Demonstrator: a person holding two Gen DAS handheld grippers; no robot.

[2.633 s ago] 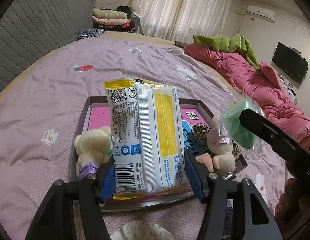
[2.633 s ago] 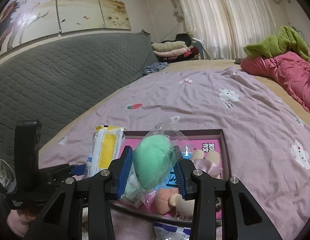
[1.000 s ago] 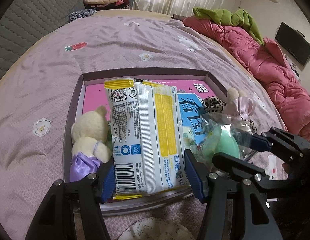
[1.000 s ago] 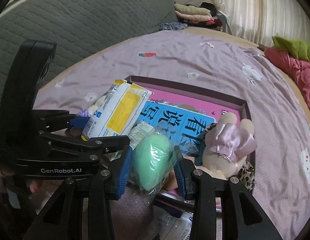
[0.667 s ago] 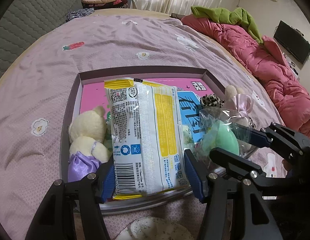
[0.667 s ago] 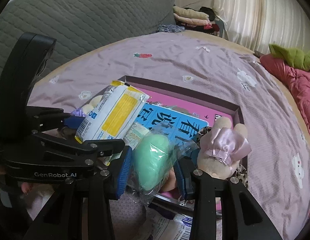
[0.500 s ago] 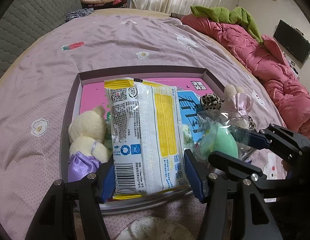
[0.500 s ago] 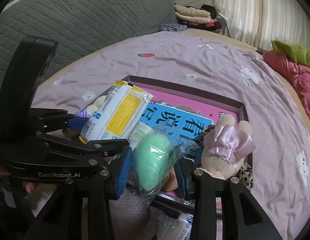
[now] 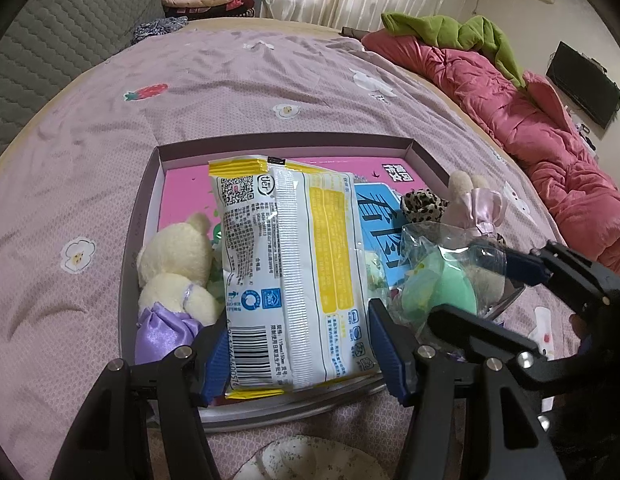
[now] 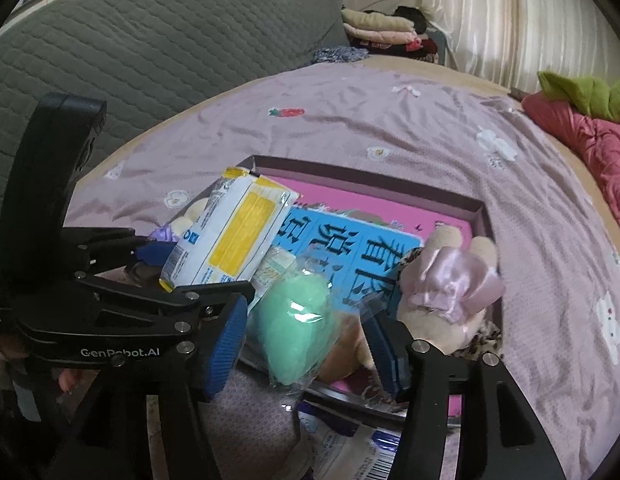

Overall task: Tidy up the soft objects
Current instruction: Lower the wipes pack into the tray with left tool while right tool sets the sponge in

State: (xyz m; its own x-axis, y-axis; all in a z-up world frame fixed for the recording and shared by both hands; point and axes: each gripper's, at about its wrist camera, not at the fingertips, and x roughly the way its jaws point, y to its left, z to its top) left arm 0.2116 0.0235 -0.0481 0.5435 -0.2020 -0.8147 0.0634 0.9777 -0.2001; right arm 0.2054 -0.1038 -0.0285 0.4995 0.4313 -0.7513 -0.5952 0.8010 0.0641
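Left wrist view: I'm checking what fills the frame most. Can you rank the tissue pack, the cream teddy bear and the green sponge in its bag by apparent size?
1. tissue pack, partly because it sits nearest the camera.
2. cream teddy bear.
3. green sponge: partly hidden by the right gripper, so its rank is unsure.

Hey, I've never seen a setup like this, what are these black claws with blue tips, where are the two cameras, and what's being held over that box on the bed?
They are two hand-held grippers; a person works one in each hand. Each carries a fisheye camera looking along its fingers, so each picture is one gripper's view. The left gripper clamps a white and yellow packet. The right gripper has a green sponge in clear wrap between its open fingers. Below, on the purple bedspread, lies a shallow box with a cream teddy and a plush with a pink bow.
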